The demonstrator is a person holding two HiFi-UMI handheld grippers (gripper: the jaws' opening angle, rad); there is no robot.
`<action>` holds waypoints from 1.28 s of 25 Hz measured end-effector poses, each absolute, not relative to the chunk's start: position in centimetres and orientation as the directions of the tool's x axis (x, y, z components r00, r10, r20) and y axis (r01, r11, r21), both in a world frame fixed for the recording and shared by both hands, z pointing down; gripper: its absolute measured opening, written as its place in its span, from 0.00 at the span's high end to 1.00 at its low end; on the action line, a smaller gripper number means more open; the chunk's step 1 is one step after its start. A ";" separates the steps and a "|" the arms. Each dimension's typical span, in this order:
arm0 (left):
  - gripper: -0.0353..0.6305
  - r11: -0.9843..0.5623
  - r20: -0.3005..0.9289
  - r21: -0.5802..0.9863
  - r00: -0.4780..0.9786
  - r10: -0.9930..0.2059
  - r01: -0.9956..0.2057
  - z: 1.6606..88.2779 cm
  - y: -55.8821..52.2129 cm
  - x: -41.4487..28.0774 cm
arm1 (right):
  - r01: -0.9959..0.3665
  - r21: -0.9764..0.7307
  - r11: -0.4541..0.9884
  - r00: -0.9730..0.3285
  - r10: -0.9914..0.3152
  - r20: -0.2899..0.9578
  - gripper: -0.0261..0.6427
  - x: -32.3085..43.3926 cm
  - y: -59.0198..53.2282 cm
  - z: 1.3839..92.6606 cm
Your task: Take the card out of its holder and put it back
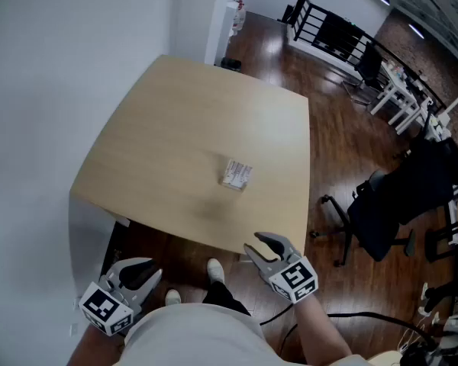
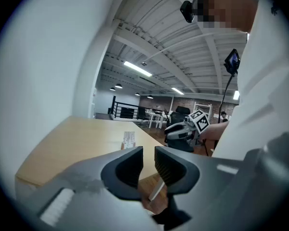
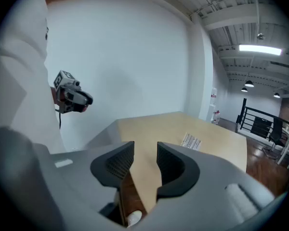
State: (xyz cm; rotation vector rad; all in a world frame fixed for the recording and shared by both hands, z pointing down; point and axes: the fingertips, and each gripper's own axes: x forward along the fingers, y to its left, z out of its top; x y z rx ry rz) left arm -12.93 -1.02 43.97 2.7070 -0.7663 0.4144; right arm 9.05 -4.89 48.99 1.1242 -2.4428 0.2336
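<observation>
the card holder (image 1: 237,174) sits near the middle of the wooden table (image 1: 160,136), well apart from both grippers, which hang off the near edge by the person's body. the left gripper (image 1: 140,271) and right gripper (image 1: 264,244) each have their jaws spread with nothing between them. to start well, one should probably pin the holder while the other comes in low toward the card's exposed end, too small to make out from here.

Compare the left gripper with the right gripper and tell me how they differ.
The left gripper hangs back from the table's near edge. The right gripper sits right at that edge, closer to the card holder. The left gripper angles rightward, the right gripper leftward. Both are open and empty.
</observation>
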 end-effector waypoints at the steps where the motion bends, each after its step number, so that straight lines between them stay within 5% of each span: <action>1: 0.83 -0.802 0.349 0.207 0.808 -0.474 -0.560 43.9 -2.0 -12.3 | -0.750 0.039 0.660 -0.575 -0.680 0.456 0.73 10.4 -6.8 49.1; 10: 0.83 -0.702 0.357 0.193 0.715 -0.600 -0.686 42.7 -9.0 -6.7 | -0.679 0.060 0.732 -0.618 -0.613 0.493 0.73 18.5 -23.0 52.5; 22: 0.83 -0.529 0.429 0.199 0.559 -0.710 -0.825 43.2 -10.3 -6.0 | -0.508 -0.067 0.859 -0.723 -0.383 0.574 0.74 16.0 -31.8 60.7; 28: 0.83 -0.493 0.446 0.191 0.522 -0.727 -0.849 43.0 -10.9 -6.5 | -0.462 -0.101 0.881 -0.750 -0.327 0.575 0.91 14.2 -31.8 61.5; 32: 0.83 -0.480 0.451 0.195 0.513 -0.731 -0.855 43.1 -11.1 -6.8 | -0.453 -0.138 0.881 -0.770 -0.308 0.559 0.92 14.0 -31.8 61.4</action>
